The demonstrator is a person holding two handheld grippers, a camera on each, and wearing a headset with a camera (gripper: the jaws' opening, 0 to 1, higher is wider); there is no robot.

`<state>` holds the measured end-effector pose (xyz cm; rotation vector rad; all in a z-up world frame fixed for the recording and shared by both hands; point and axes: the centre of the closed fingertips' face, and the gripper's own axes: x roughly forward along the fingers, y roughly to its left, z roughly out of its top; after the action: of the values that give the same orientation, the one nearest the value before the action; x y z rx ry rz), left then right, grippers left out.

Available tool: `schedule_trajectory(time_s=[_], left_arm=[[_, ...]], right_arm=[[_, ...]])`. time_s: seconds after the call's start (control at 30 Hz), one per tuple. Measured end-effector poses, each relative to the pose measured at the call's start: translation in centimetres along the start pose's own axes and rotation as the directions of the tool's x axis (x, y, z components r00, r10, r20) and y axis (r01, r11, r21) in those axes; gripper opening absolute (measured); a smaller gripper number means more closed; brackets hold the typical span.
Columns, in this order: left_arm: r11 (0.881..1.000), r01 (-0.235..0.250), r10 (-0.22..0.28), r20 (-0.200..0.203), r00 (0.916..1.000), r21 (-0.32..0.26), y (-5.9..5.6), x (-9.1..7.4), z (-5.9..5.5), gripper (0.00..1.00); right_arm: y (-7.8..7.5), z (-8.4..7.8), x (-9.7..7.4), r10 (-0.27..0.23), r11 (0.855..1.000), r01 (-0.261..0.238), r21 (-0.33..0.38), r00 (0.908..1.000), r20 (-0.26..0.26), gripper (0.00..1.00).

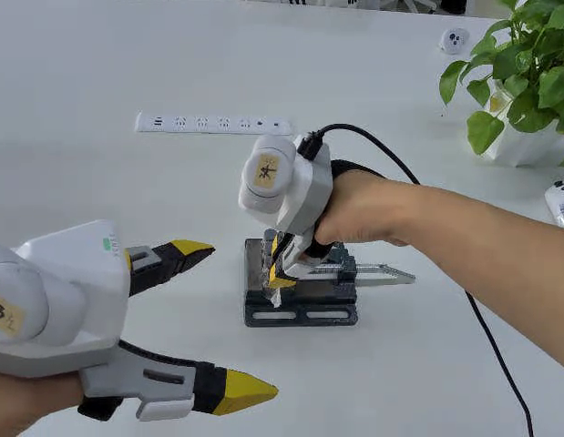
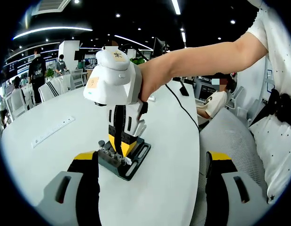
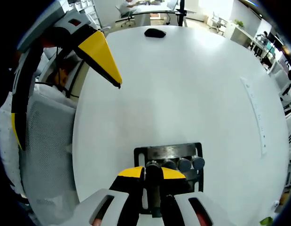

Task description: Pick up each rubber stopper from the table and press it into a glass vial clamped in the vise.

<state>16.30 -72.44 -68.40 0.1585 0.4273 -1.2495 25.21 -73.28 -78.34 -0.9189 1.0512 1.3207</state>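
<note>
A small black vise (image 1: 304,314) stands on the white table, holding a row of glass vials (image 3: 184,165) topped with dark rubber stoppers. My right gripper (image 1: 280,271) points straight down onto the left end of that row. Its yellow-tipped jaws are shut on a dark rubber stopper (image 3: 153,168) that sits at the mouth of the end vial. In the left gripper view the right gripper (image 2: 119,143) stands over the vise (image 2: 136,165). My left gripper (image 1: 236,319) hovers open to the left of the vise, with nothing between its jaws.
A white power strip (image 1: 213,123) lies at the back of the table. A potted plant (image 1: 528,82) stands at the far right. The vise handle (image 1: 386,273) sticks out to the right. A black cable (image 1: 496,346) trails off the right gripper.
</note>
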Motion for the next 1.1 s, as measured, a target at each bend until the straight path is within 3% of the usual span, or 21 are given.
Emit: schedule_trajectory(time_s=[0.57, 0.9, 1.1], left_arm=[[1.000, 0.008, -0.008, 0.002, 1.0000, -0.004, -0.6, 0.2, 0.3, 0.93], [1.000, 0.006, -0.006, 0.003, 1.0000, -0.007, -0.3, 0.0, 0.2, 0.93], [1.000, 0.006, -0.006, 0.004, 1.0000, -0.009, -0.3, 0.0, 0.2, 0.93]], right_arm=[[0.0, 0.1, 0.1, -0.011, 1.000, 0.011, 0.023, 0.9992, 0.039, 0.10], [-0.3, 0.0, -0.2, -0.032, 0.999, 0.030, 0.039, 0.9975, 0.062, 0.15], [-0.3, -0.1, -1.5, -0.040, 0.998, 0.035, 0.047, 0.9947, 0.095, 0.14]])
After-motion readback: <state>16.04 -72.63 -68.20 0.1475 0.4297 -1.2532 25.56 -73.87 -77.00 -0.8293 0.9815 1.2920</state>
